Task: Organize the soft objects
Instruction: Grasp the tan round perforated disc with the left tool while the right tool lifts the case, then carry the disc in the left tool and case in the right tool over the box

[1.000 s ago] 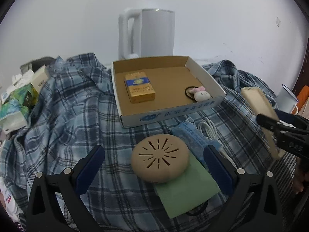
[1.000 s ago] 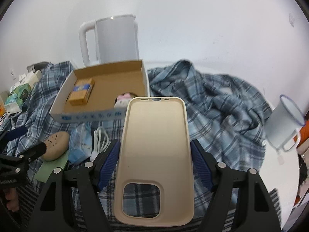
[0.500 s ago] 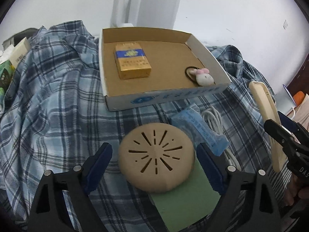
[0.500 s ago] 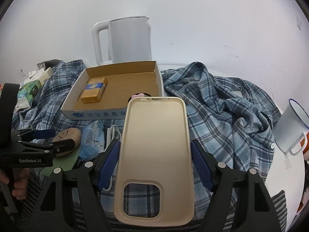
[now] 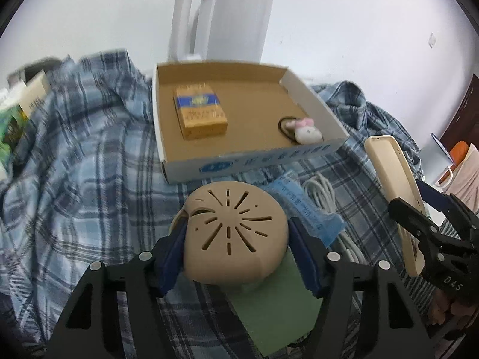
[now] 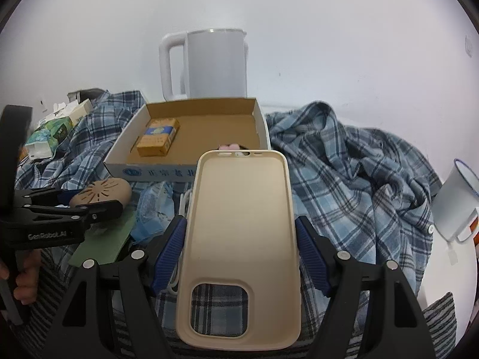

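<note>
Plaid shirt (image 6: 353,179) covers table; white wall (image 6: 329,45) behind.

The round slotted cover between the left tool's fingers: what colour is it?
Tan-beige, the round slotted cover shows best in the left wrist view.

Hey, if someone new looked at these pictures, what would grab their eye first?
Probably the beige phone case, held upright in the right gripper, filling that view. Next, the tan slotted dome on a green pad, with the left gripper closing its jaws on it. Behind both sits an open cardboard box on plaid cloth.
</note>
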`<state>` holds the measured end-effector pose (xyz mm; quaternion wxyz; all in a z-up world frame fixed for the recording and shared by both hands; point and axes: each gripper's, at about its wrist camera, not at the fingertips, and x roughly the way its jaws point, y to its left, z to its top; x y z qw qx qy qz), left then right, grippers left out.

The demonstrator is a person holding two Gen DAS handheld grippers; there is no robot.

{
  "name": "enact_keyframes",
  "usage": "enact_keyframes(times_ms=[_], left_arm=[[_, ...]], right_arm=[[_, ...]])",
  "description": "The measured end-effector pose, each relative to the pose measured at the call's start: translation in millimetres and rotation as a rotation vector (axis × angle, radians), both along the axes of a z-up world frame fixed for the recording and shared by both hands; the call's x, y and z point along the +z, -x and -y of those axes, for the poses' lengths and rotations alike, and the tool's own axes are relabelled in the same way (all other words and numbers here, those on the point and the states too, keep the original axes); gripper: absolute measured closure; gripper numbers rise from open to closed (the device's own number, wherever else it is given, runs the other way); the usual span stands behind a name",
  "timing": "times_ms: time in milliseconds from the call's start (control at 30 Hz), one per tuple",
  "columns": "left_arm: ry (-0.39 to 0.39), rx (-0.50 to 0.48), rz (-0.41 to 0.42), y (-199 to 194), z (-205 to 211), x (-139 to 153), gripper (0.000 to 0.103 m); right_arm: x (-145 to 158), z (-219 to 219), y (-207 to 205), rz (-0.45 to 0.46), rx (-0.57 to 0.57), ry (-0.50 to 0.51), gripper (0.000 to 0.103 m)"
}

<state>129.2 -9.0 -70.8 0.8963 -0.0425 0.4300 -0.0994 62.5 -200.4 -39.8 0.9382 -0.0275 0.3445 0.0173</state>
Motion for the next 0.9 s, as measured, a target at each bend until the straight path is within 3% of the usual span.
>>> enact_keyframes(times_ms=[333, 533, 767, 900], left_arm=[[-0.083, -0.019, 0.335, 50.8, 15.4, 37.2, 0.036], [-0.125, 0.028, 0.395, 59.0, 17.1, 46.9, 0.036], [-0.270, -0.007, 0.500, 75.1, 35.9, 88.3, 0.034], [-0.225, 0.012, 0.559, 70.6, 35.5, 131.3, 0.034]], right_arm=[[9.4, -11.6, 22.9, 0.159, 0.062, 0.025, 0.031], [15.7, -16.9, 26.6, 0.182, 0.079, 0.040, 0.031], [54.9, -17.4, 23.8, 0.236, 0.114, 0.019, 0.031], [95.6, -16.8, 12.8, 0.320, 0.118, 0.002, 0.031]])
